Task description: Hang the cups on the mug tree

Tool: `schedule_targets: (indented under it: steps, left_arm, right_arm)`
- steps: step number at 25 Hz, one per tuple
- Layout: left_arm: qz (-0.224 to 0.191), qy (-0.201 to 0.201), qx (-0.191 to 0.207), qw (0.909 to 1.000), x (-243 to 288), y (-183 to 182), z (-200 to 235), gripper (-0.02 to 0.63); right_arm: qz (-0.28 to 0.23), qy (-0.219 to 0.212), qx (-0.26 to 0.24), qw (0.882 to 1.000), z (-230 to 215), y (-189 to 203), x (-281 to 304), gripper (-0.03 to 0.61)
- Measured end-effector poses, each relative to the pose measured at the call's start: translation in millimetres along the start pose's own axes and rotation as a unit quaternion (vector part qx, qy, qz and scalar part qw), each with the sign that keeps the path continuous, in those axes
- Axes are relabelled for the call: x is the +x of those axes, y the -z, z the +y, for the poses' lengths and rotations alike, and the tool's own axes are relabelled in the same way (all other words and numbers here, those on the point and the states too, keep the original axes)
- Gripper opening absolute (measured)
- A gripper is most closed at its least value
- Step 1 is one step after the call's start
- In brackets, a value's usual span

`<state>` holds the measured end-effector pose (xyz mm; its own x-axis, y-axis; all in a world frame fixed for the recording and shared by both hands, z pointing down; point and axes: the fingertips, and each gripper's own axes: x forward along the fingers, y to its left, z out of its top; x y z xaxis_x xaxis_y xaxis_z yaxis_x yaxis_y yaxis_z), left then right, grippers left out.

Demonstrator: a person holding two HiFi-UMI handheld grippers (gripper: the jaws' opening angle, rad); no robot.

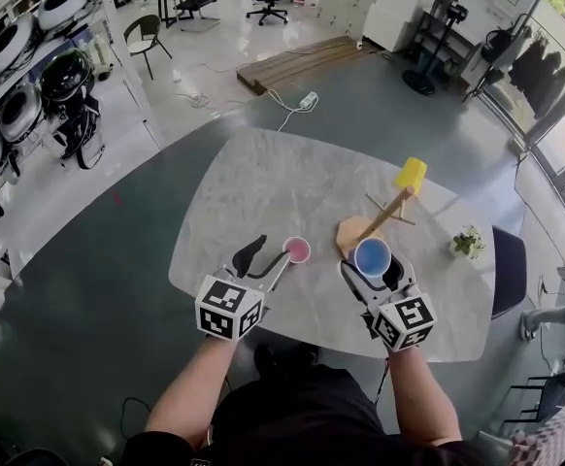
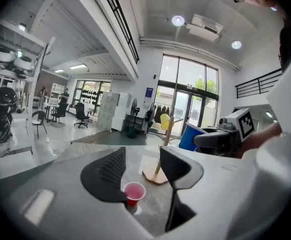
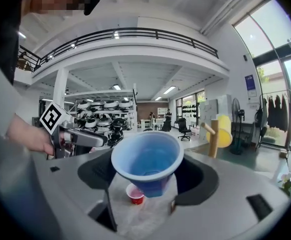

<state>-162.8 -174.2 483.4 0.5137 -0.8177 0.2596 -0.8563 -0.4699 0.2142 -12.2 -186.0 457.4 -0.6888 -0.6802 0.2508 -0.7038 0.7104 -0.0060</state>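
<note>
Table [image 1: 253, 178] of grey marble: the right gripper [image 1: 372, 266] is clamped on a blue cup [image 1: 372, 256] just beside the wooden mug tree [image 1: 389, 212], which bears a yellow cup [image 1: 411, 174]; the left gripper [image 1: 269, 256] hangs empty, jaws apart, near a red cup [image 1: 297, 249] standing on the table

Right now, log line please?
right hand-held gripper: holds blue cup | left hand-held gripper: open | red cup: on table | yellow cup: on tree
</note>
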Motion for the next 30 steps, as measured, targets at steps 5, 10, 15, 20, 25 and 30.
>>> schedule_targets:
  steps: [5,10,15,20,25,30]
  left_arm:
    - [0.000,0.003,0.011,0.9999,22.6,-21.7,-11.8,0.224]
    - [0.004,0.003,0.017,0.9998,54.3,-31.5,-29.3,0.224]
    - [0.022,0.005,0.032,0.9992,84.7,-36.1,-55.4,0.224]
    - [0.032,0.012,0.047,0.9983,108.2,-39.9,-74.3,0.224]
    - [0.038,0.027,0.053,0.9975,133.6,-43.1,-81.7,0.224]
    - [0.038,0.049,0.055,0.9965,145.0,-52.8,-76.7,0.224]
  right_arm:
    - [0.002,0.016,0.019,1.000,-30.8,5.6,-20.6,0.354]
    - [0.005,0.031,0.028,0.999,-68.2,19.4,-40.0,0.354]
    - [0.007,0.042,0.054,0.998,-111.2,30.5,-60.7,0.354]
    - [0.027,0.049,0.070,0.996,-144.4,49.1,-72.3,0.354]
    - [0.043,0.064,0.076,0.994,-169.5,61.8,-71.7,0.354]
    - [0.071,0.081,0.074,0.991,-179.8,67.8,-55.4,0.354]
